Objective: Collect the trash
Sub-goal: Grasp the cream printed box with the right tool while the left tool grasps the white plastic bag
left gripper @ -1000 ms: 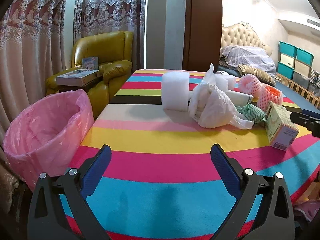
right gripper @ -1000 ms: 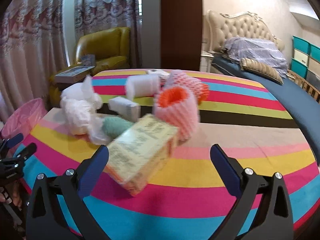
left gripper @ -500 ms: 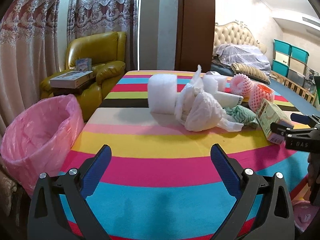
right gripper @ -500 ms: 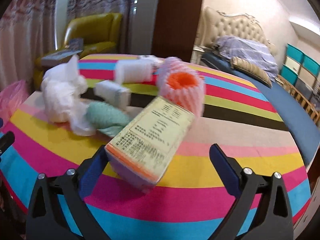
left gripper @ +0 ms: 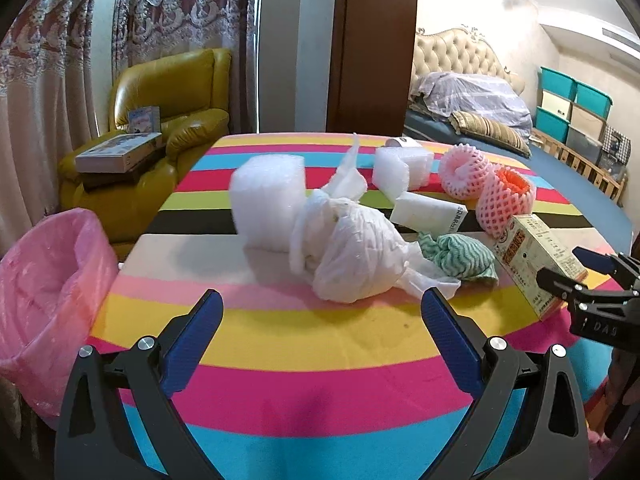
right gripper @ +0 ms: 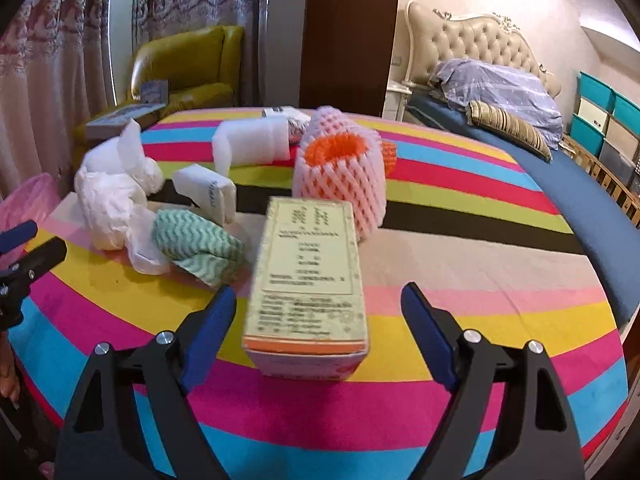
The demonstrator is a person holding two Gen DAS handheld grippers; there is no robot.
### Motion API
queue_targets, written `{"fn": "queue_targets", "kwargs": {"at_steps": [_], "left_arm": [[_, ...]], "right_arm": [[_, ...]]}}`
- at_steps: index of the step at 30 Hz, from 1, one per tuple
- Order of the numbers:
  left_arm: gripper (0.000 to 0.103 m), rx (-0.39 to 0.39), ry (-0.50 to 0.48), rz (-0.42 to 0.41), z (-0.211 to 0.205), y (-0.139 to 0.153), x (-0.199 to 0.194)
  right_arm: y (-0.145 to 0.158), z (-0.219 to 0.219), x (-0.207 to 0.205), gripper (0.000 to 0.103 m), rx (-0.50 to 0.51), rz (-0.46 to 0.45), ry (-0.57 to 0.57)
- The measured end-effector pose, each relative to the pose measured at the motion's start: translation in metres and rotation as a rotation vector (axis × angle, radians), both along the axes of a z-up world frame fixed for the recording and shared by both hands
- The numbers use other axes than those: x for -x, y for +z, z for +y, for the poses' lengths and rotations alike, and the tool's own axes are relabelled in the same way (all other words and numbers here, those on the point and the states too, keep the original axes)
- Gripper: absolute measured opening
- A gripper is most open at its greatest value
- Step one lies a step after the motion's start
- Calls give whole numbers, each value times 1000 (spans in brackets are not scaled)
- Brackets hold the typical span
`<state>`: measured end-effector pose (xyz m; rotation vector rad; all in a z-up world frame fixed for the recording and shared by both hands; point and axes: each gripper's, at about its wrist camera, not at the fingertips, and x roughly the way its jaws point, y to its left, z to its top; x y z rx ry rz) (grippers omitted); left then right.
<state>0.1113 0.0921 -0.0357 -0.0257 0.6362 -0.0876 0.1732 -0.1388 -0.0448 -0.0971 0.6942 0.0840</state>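
- A bedroom holds a striped bench (left gripper: 320,344), littered with trash, with a pink-lined bin (left gripper: 44,292) at the left edge of the left view.
- Left gripper (left gripper: 322,320): jaws spread, empty, now nearer the white bag (left gripper: 352,252).
- Right gripper (right gripper: 316,324): jaws closing around the yellow carton (right gripper: 308,280) at centre, narrower than before, pads not yet touching.
- Risk: an off-centre squeeze could twist or skid the carton away.

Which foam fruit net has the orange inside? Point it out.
The foam net standing upright just behind the yellow carton, orange lining showing at its open top. The other net, behind it, looks pink only.
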Motion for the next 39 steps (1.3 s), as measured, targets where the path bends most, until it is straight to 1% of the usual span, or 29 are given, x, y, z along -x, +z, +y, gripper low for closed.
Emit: {"fn": "queue_targets", "kwargs": {"at_steps": [1,2,3,5,8,9,12,14,15,16,18,19,20,23,29,35,39], "left_arm": [[94,-1,-1,6,-2,0,-3],[94,-2,-2,9,-4,-1,-5],[94,-4,-3,15,-7,0,-9],[94,-4,3,26,-12,0,-16],[94,20,20,38,-17,2,-27],[94,24,31,39,-20,3,-32],[94,2,85,47,-25,2,-45],[88,-7,91,69,-29,0,-54],[78,-17,92,85,-31,-3,-58],[64,-20,84,104,-33,-5,-61],[52,-17,61,122,-36,-9,-60],[47,-16,49,114,-36,-9,-55],[45,-11,37,107,-36,-9,-50],[44,19,3,79,-34,-7,-29],[44,-1,-7,1,-31,-3,10],[44,-15,16,-55,-29,1,25],[44,-34,32,-104,-22,11,32]], "right_arm": [[-1,-3,0,63,-11,3,-2],[-1,-9,0,50,-46,10,10],[-1,-14,2,49,-77,9,16],[2,-21,9,49,-96,-24,33],[6,-28,17,49,-127,-45,52],[7,-31,20,49,-139,-55,57],[8,-39,27,49,-168,-72,62],[8,-43,29,49,-191,-77,65],[7,-45,31,49,-195,-79,63],[7,-47,32,49,-196,-79,61],[6,-50,35,49,-205,-81,63],[6,-51,36,49,-208,-84,64],[7,-52,38,49,-210,-89,65],[8,-51,40,49,-216,-94,72],[11,-37,45,49,-190,-116,115],[16,-31,52,49,-168,-153,147],[14,-27,52,49,-162,-138,150]]}}
